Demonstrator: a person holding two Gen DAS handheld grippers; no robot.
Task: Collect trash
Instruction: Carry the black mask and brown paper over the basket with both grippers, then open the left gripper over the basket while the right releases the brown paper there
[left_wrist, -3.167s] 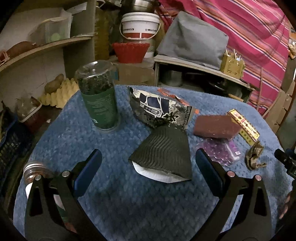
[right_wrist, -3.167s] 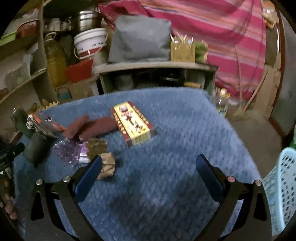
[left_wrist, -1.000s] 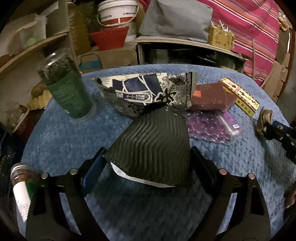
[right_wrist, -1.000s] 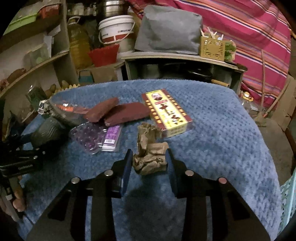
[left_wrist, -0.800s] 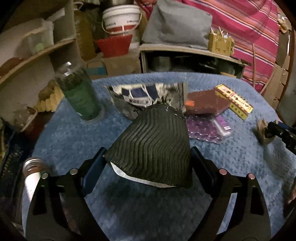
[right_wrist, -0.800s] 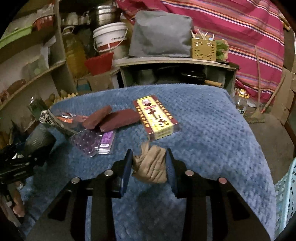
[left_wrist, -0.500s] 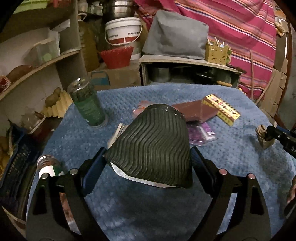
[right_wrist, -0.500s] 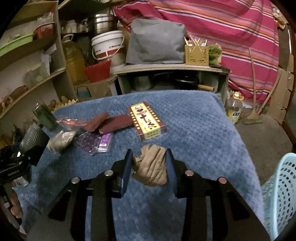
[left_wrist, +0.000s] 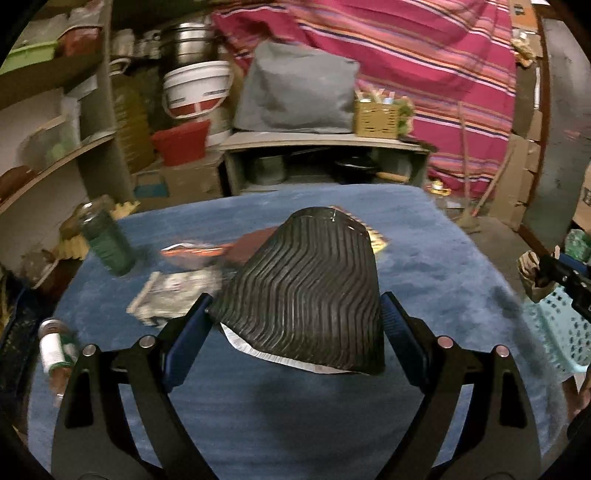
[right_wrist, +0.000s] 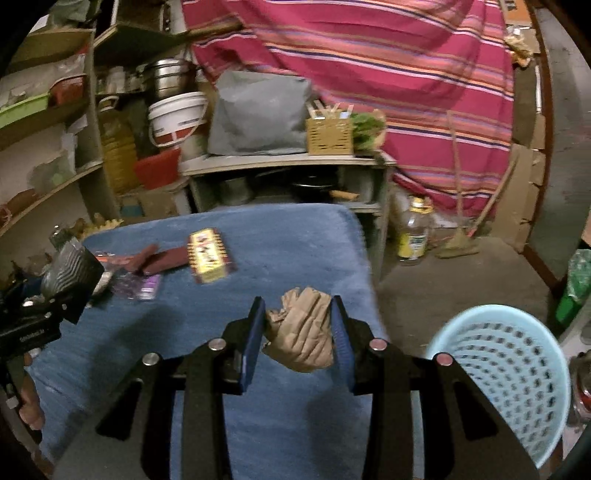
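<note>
Left tongs (left_wrist: 295, 317): spread wide yet pinching a black ribbed paper cup (left_wrist: 306, 291), one blue pad pressing on each side; the cup is hanging above the table, clear of the cloth, with its white rim facing the camera.
Right tongs (right_wrist: 298, 328): standing narrow and squeezing a crumpled brown paper wad (right_wrist: 304, 328) between both pads, over the table's right edge.
Table (left_wrist: 280, 413): wearing a blue textured cloth (blurred in places).
Basket (right_wrist: 513, 376): a pale blue perforated basket is sitting low on the right, just beside the right tongs and below table height; it is also peeking in at the right edge of the left view.
Left side of the table: a green jar (left_wrist: 107, 240) is standing upright near the far left corner; a smaller white-labelled jar (left_wrist: 53, 347) is sitting nearer, at the left edge.
Middle of the table: a printed silver wrapper (left_wrist: 173, 295) is lying flat just left of the held cup, with an orange-striped packet (left_wrist: 192, 253) beyond it.
Farther right on the table: a yellow printed box (right_wrist: 210, 256) is lying flat, dark red flat pieces (right_wrist: 162, 258) touching its left side, and a purple blister pack (right_wrist: 138, 286) just in front of those.
Person: a hand (right_wrist: 31, 406) is gripping the left tool's handle at the left edge of the right view.
</note>
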